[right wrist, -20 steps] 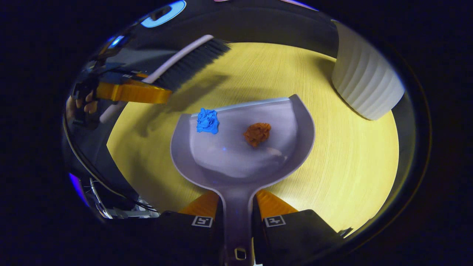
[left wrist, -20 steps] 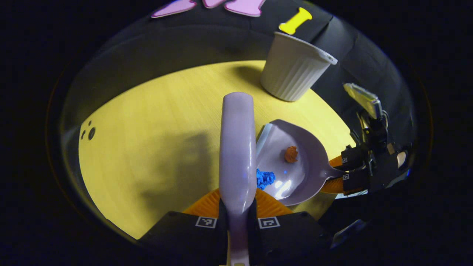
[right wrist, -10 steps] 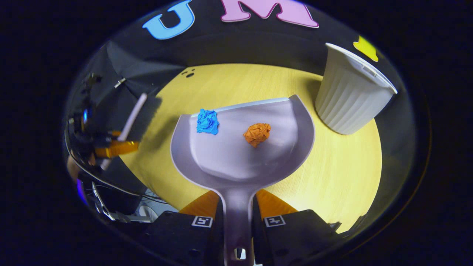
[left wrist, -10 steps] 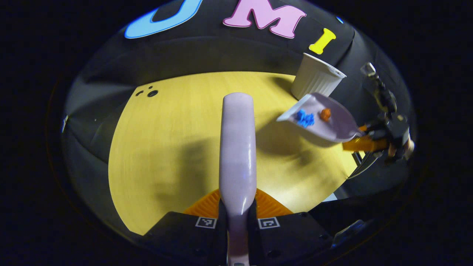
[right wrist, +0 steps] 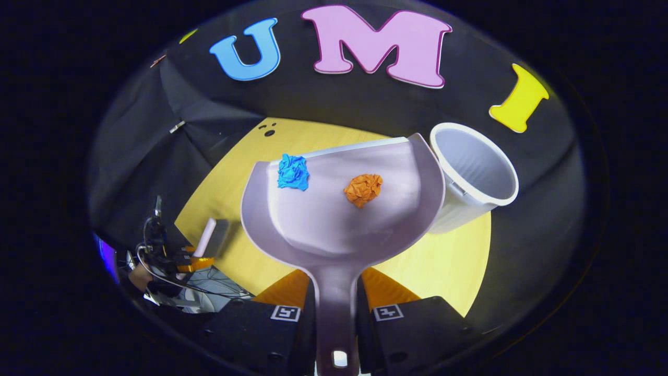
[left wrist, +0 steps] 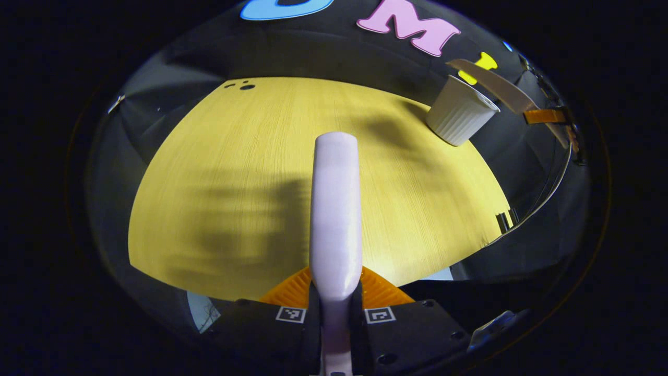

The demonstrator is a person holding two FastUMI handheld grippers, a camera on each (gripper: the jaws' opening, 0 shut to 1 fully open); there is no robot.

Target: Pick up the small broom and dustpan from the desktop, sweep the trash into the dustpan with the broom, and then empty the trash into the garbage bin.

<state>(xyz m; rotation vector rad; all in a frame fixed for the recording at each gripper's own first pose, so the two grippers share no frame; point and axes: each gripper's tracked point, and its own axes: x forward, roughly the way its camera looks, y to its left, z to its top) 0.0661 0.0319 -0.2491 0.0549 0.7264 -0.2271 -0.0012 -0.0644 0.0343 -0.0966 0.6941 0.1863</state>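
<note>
My left gripper (left wrist: 335, 286) is shut on the lilac broom (left wrist: 335, 209), which points out over the yellow table (left wrist: 235, 172). In the right gripper view, my right gripper (right wrist: 336, 298) is shut on the handle of the lilac dustpan (right wrist: 334, 224), held level in the air. A blue paper wad (right wrist: 293, 172) and an orange paper wad (right wrist: 363, 189) lie in the pan. The white ribbed bin (right wrist: 472, 172) stands just right of and below the pan's front edge, its mouth open. From the left gripper view the bin (left wrist: 459, 112) sits far right, with the raised dustpan (left wrist: 496, 83) above it.
The bin stands near the table's far right corner, close to the black cloth wall (right wrist: 365, 109). Small dark holes (left wrist: 245, 86) mark the table's far left. The left gripper and broom (right wrist: 207, 237) show low at the table's left edge in the right gripper view, with cables beneath.
The right gripper has lifted the dustpan with both wads off the table, up and toward the bin. The left gripper has drawn back with the broom, away from the pan.
</note>
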